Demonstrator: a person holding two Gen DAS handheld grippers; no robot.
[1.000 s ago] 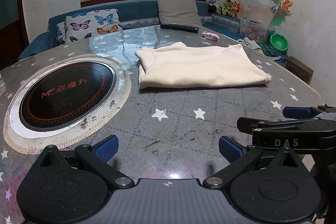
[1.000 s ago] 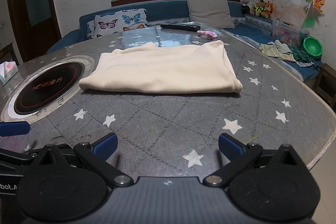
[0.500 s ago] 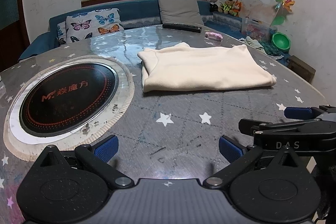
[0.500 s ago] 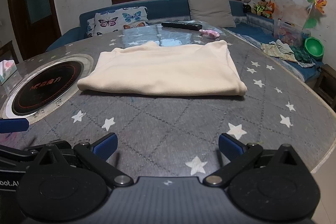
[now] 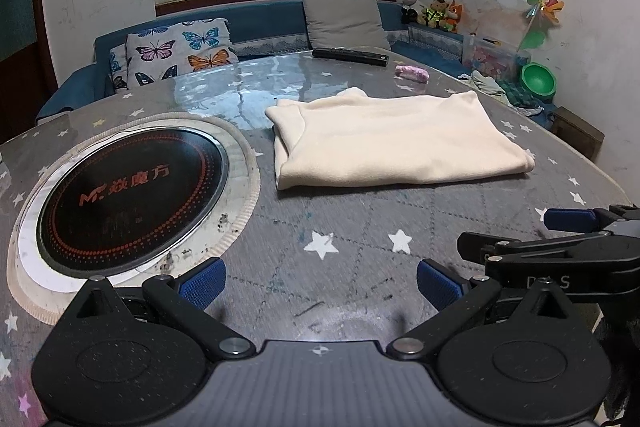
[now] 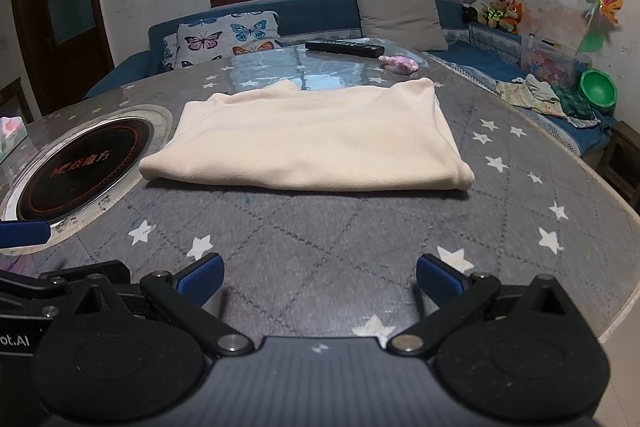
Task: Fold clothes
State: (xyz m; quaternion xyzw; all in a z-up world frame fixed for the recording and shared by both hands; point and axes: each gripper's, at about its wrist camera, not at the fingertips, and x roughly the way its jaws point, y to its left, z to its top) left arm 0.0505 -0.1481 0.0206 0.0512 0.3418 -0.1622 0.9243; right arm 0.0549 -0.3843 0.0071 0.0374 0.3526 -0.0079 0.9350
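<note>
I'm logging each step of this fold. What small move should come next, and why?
Probably bring both grippers forward to the cream garment's near edge. The left gripper and right gripper are open, empty and short of the cloth, which lies flat, partly folded.

Cream-coloured soft knit garment point(image 5: 394, 141) point(image 6: 316, 135), folded into a flat, roughly rectangular bundle of several layers, lying on the grey star-patterned tabletop. Set around the middle of the tabletop, well back from its near edge and short of its glossy far edge, one short end just beside the round black cooktop inset. Rounded fold along the near long side; collar-like bump at the far corner on the cooktop side.
</note>
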